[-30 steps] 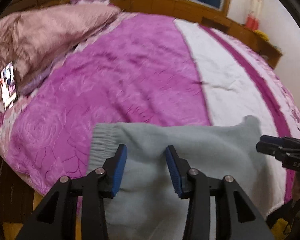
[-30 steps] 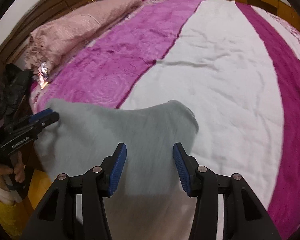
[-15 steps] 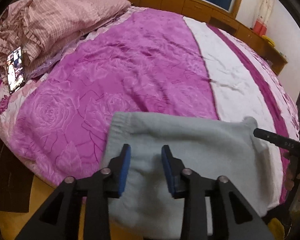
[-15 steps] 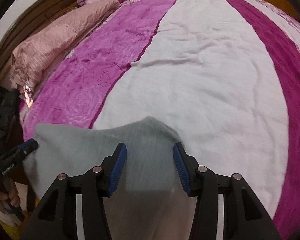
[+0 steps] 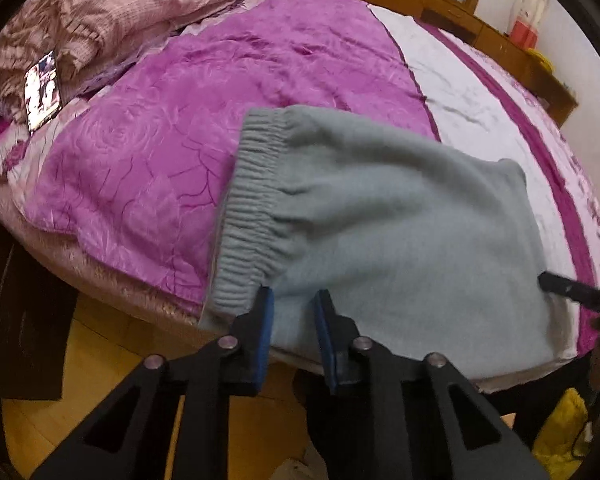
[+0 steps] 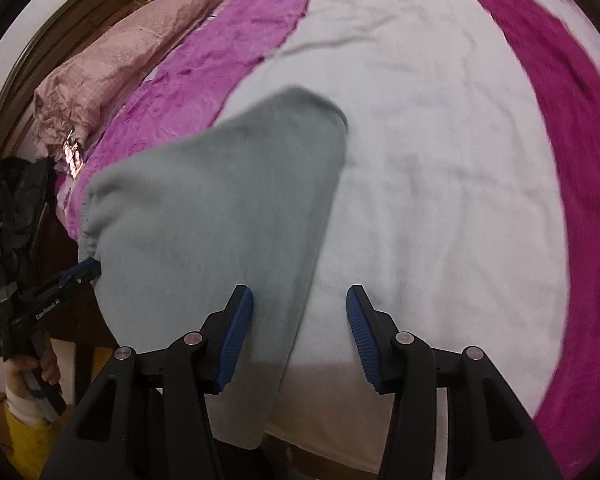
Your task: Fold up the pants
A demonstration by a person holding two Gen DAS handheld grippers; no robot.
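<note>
Pants (image 5: pixel 400 232): we are seeing them lying folded at the bed's (image 5: pixel 204 128) near edge, waistband toward the pillows.
Left gripper (image 5: pixel 292 312): its jaws have just been closing; we are seeing cloth between them, pads not yet pressing.
Right gripper (image 6: pixel 300 320): we are holding it apart over the pants' right edge.

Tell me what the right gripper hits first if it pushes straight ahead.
Probably the right edge of the grey pants, which lies between the right gripper's open jaws, with the white bedspread just beside it; depth is unclear.
</note>
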